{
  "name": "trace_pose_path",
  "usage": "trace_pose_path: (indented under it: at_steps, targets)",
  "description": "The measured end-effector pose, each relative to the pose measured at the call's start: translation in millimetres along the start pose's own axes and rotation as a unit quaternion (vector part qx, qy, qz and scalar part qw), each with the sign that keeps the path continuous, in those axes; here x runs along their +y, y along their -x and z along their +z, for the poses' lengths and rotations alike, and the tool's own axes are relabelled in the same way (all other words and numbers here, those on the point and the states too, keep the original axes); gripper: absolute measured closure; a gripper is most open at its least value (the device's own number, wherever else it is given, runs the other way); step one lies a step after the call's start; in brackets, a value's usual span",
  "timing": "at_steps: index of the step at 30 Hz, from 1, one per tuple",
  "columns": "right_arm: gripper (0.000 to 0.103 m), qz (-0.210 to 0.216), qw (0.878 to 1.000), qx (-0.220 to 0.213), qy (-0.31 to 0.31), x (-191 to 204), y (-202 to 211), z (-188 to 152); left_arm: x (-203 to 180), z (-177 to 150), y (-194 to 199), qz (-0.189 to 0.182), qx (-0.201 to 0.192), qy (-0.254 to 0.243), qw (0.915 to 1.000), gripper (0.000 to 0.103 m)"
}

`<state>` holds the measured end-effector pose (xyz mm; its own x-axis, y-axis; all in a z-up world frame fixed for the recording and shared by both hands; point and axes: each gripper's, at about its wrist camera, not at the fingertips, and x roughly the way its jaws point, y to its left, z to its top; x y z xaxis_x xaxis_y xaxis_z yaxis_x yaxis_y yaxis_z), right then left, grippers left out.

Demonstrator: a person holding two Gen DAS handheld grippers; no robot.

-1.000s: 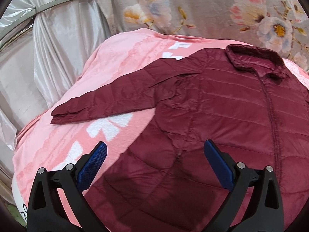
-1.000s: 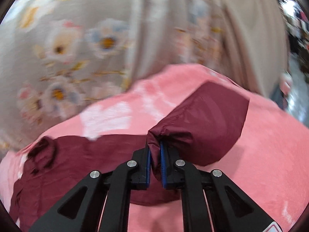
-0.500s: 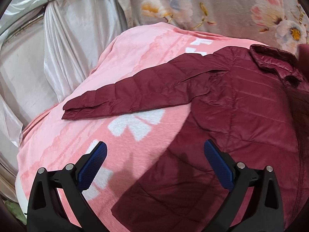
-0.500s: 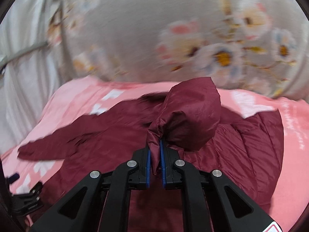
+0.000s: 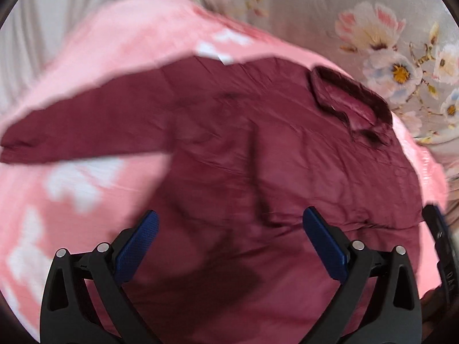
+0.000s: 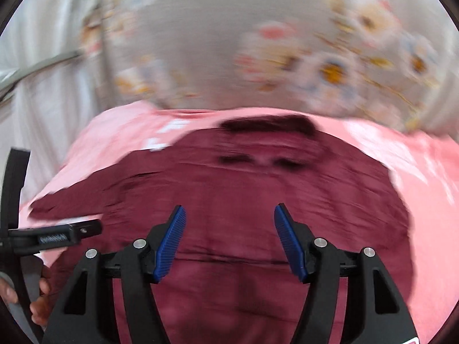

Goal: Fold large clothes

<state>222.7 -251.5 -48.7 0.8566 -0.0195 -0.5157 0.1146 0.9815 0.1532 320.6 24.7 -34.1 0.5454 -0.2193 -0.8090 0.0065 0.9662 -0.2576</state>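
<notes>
**Right sleeve laid over, left sleeve next**

Floral curtain [image 5: 373, 14] behind, pink blanket [image 5: 71, 200] over the bed — both views smeared by motion, so fine detail is unreliable.

The jacket [image 5: 272, 157], dark maroon and quilted, lies flat on the blanket, collar [image 5: 352, 100] toward the curtain. On its right side no sleeve sticks out; it looks folded in over the body, though the blur hides the edge. The other sleeve [image 5: 86, 126] lies stretched out across the blanket, cuff well away from the body.

Left gripper [image 5: 229, 243]: fingers wide apart, holding nothing, hovering above the lower body of the jacket. Right gripper [image 6: 229, 238]: fingers likewise spread and empty, above the jacket's middle.

Step in hand, as I judge it — take the outstretched sleeve and bring it across the chest.

How to do it well:
- Grip near the cuff, pinching both layers; the shell looks slick and puffy, likely to slip from a shallow bite.
- Lift only enough to clear the body, then carry across.
- Right gripper could press at the shoulder seam so the body does not drag.
- Lay it down flat before opening.
</notes>
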Motion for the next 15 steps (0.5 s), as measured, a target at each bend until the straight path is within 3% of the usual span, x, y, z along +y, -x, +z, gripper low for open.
trace_pose_path:
  at_steps: [3,5,7,9,10,11,15]
  targets:
    - [0.041,-0.037,0.998,0.009,-0.054,-51,-4,-3,-9,2,-33,-0.047,0.057,0.043,0.9964,0.008]
    - [0.041,-0.066,0.993,0.015,-0.093,-88,-6,-6,-15,3,-39,-0.034,0.052,0.054,0.9965,0.017]
    - [0.041,-0.079,0.989,0.024,-0.122,-113,-11,-8,-24,7,-37,-0.027,0.037,0.041,0.9981,0.042]
    - [0.041,-0.083,0.984,0.036,-0.152,-134,-20,-10,-30,14,-38,-0.026,0.038,0.028,0.9985,0.076]
    - [0.043,-0.083,0.982,0.043,-0.164,-141,-25,-11,-32,18,-38,-0.017,0.035,0.024,0.999,0.084]
    - [0.047,-0.085,0.979,0.051,-0.176,-149,-33,-11,-34,23,-37,-0.002,0.025,0.016,0.9996,0.099]
    - [0.066,-0.09,0.969,0.076,-0.219,-171,-56,-12,-38,40,-24,0.039,-0.025,-0.015,0.9988,0.103]
